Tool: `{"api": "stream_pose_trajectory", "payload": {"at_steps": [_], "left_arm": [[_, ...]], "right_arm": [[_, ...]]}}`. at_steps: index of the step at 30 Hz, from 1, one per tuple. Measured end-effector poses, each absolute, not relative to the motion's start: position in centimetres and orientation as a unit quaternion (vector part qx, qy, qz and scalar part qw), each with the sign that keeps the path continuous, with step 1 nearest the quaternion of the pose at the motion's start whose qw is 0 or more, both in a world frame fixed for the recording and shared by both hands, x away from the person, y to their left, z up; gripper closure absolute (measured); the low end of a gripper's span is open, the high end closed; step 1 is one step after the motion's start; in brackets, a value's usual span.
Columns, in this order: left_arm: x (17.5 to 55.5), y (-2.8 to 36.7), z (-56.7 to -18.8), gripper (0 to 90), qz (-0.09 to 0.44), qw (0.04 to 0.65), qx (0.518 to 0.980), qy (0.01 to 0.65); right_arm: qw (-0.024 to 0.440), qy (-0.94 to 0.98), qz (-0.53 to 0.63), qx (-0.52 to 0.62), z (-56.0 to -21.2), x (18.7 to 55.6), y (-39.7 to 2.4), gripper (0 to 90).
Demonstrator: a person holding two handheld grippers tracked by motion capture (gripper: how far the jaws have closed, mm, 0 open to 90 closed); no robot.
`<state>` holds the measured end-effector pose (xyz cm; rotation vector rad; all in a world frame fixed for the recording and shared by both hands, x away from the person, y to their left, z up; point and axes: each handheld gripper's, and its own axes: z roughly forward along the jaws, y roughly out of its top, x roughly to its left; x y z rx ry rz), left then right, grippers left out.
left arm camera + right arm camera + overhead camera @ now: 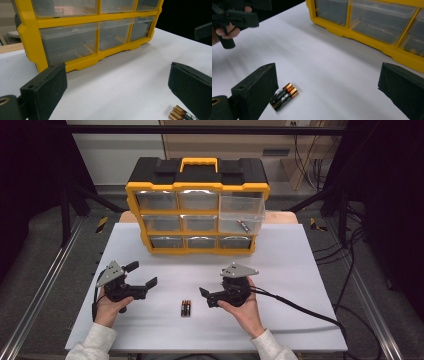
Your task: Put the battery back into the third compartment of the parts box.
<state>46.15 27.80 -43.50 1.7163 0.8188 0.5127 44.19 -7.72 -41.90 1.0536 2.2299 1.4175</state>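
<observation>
Pre-grasp: both tongs, left (145, 285) and right (206, 296), gaping empty; next, right probably closes on batteries (185, 308).

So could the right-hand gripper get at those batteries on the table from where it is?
Probably yes. The right gripper is open, and the batteries lie on bare white table close by its jaws, with nothing between them.

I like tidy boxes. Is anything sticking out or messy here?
Yes. One clear drawer on the right of the yellow organizer is pulled out, with something small inside. Two batteries lie loose on the table.
</observation>
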Motion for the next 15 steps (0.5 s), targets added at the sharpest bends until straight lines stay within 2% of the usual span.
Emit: {"api": "stream_pose_trajectory", "payload": {"at_steps": [15], "left_arm": [[46.1, 27.8, -43.5, 1.8, 0.218, 0.552, 0.727, 0.345]], "right_arm": [[0.131, 0.821, 0.437, 0.343, -45.1, 43.9, -3.4, 4.1]]}}
